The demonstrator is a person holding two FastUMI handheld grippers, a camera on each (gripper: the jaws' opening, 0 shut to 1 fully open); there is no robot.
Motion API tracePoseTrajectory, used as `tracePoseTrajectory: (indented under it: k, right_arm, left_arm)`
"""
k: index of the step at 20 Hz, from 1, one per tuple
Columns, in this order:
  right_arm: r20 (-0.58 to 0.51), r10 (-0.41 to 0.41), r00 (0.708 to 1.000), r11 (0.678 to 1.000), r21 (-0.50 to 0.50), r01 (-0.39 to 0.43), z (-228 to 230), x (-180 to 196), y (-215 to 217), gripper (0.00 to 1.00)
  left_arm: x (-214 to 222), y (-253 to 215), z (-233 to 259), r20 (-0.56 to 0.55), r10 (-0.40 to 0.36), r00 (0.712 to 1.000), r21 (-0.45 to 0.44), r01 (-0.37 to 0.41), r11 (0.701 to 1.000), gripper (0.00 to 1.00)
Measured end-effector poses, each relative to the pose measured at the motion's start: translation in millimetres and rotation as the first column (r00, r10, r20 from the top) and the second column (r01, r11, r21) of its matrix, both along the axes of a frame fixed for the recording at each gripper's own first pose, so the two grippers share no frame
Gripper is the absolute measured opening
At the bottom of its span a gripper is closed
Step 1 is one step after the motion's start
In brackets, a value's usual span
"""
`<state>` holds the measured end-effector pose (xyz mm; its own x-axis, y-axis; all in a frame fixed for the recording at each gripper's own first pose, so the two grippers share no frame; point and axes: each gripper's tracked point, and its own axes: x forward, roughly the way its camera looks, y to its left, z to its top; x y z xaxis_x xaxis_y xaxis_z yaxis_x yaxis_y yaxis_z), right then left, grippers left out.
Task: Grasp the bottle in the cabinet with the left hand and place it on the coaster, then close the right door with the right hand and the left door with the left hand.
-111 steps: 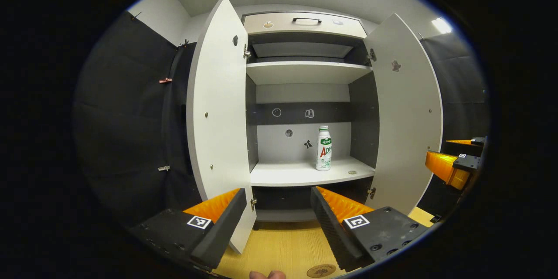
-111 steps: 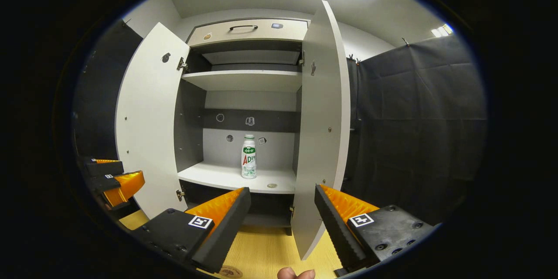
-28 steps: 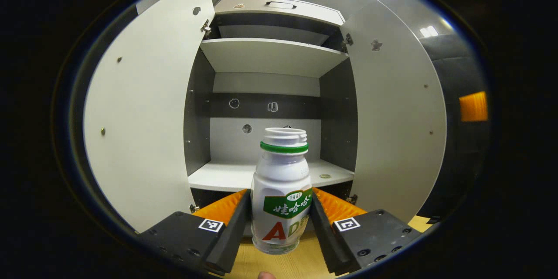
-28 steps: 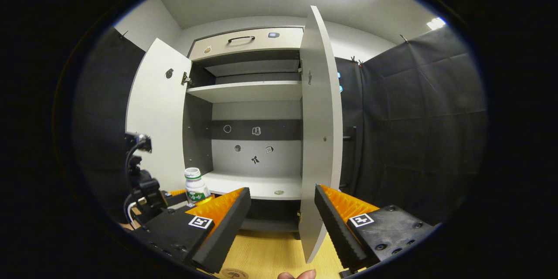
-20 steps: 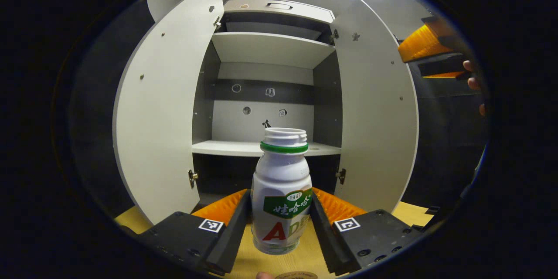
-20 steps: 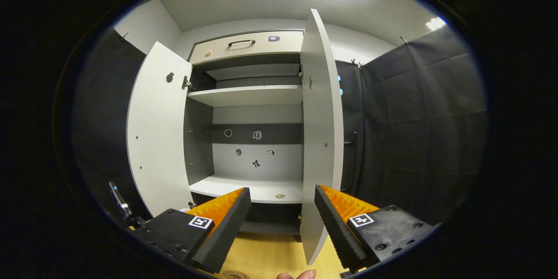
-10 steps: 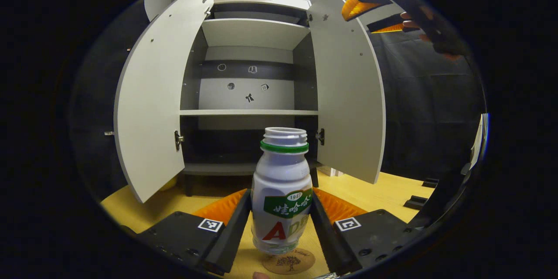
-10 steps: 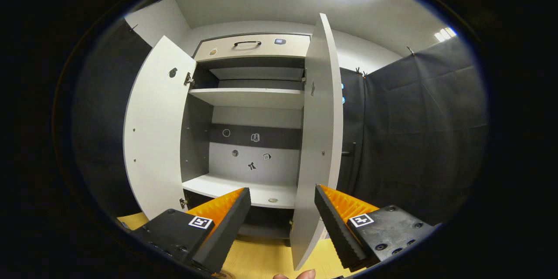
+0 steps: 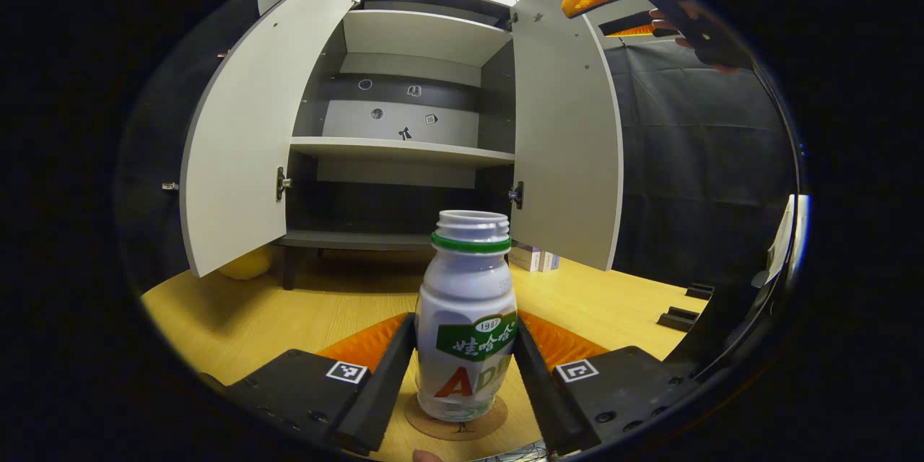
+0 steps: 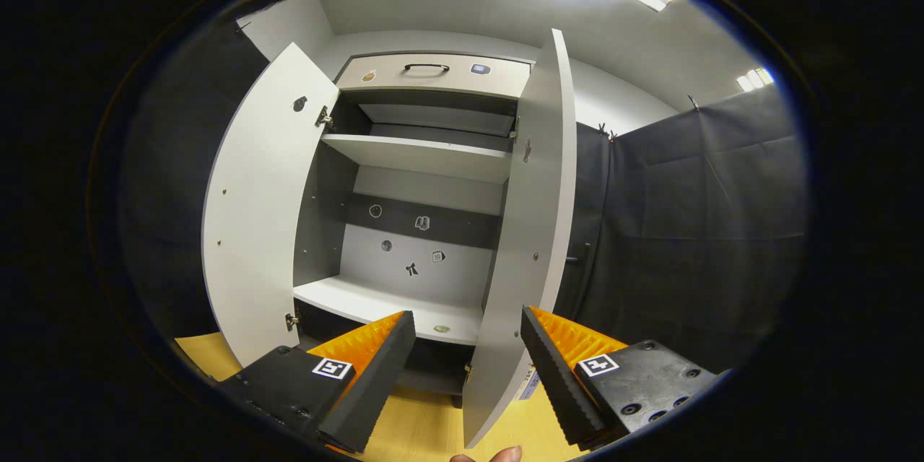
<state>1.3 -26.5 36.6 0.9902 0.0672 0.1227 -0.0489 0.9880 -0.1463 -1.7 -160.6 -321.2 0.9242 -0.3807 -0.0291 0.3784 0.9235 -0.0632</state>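
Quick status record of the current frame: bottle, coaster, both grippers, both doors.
bottle: upright, uncapped, between the left gripper's fingers, base over the coaster
coaster: on the wooden table, under the bottle; contact cannot be confirmed
left gripper: shut on the bottle
right gripper: open, holding nothing, pointed at the right door's edge
left door: open
right door: open
cabinet shelf: bottle gone from it
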Motion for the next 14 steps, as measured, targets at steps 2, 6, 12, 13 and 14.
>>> tracePoseTrajectory:
  k: [2, 6, 12, 13, 14]
  right_arm:
    - [0.006, 0.002, 1.000, 1.000, -0.001, -0.002, 1, -1, 2, 0.97]
    - [-0.030, -0.017, 0.999, 1.000, 0.016, 0.018, -9, -3, -3, 0.98]
    - [-0.060, -0.012, 0.998, 0.998, 0.062, 0.016, -11, -7, -8, 0.98]
    - [-0.075, 0.006, 0.997, 0.997, 0.083, 0.001, -13, -8, -6, 0.98]
    - [-0.086, 0.029, 0.996, 0.995, 0.101, -0.020, -15, -8, -2, 0.97]
  left_arm:
    - [2, 0, -7, -0.024, 0.003, 1.000, 0.006, -0.003, 1.000, 0.82]
    - [-3, -2, -8, -0.038, -0.001, 0.999, 0.001, 0.001, 1.000, 0.93]
    - [-23, 1, -12, -0.073, -0.023, 0.997, 0.036, 0.026, 0.999, 0.95]
    - [-27, 5, -12, -0.087, -0.019, 0.996, 0.031, 0.022, 0.999, 0.94]
    - [-33, 10, -7, -0.097, -0.014, 0.995, 0.024, 0.016, 1.000, 0.95]
